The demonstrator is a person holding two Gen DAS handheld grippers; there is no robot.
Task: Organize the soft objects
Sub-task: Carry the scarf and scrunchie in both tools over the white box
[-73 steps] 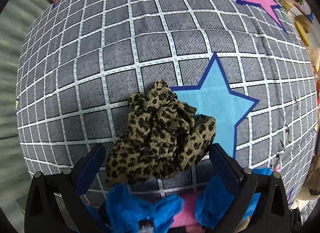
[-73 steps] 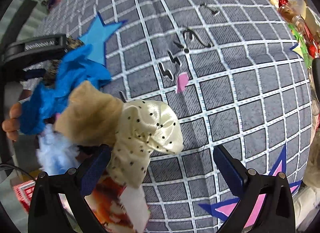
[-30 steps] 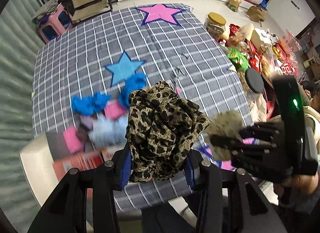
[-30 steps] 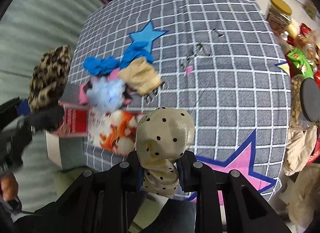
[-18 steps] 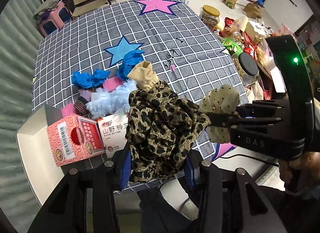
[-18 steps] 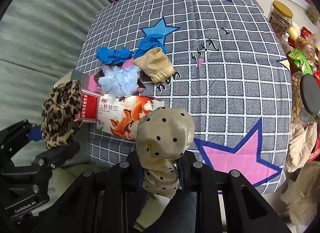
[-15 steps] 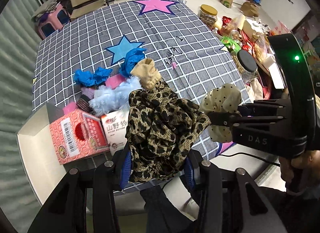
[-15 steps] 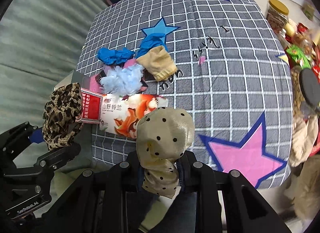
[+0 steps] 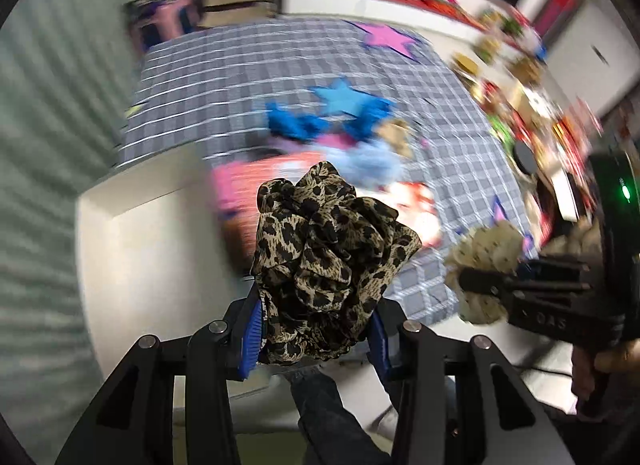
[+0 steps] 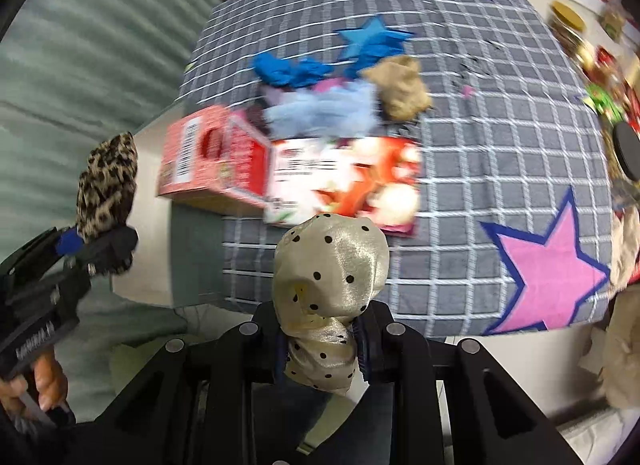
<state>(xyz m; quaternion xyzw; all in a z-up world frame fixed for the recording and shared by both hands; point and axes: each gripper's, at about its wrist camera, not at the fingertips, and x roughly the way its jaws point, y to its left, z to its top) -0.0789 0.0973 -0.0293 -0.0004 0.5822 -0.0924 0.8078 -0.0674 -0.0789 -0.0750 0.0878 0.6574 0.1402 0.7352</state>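
L gripper [image 9: 316, 339] clamps leopard scrunchie [image 9: 328, 265], R gripper [image 10: 322, 339] clamps dotted scrunchie [image 10: 330, 269], blurry pile [image 10: 320, 105] far, prob. more scrunchies

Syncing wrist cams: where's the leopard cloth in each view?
Left wrist: leopard cloth at centre, clamped in the left gripper.
Right wrist: far left, atop that gripper, seen from the side.
Shared landmark: blue star on the checked tablecloth.

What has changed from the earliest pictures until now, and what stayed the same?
Both grippers closed and lifted. The left gripper took the leopard-print scrunchie off the checked cloth; the right gripper took the cream dotted scrunchie from the pile. Both now hang above the table's near edge. The blue, light-blue and tan pieces remain beside the boxes.
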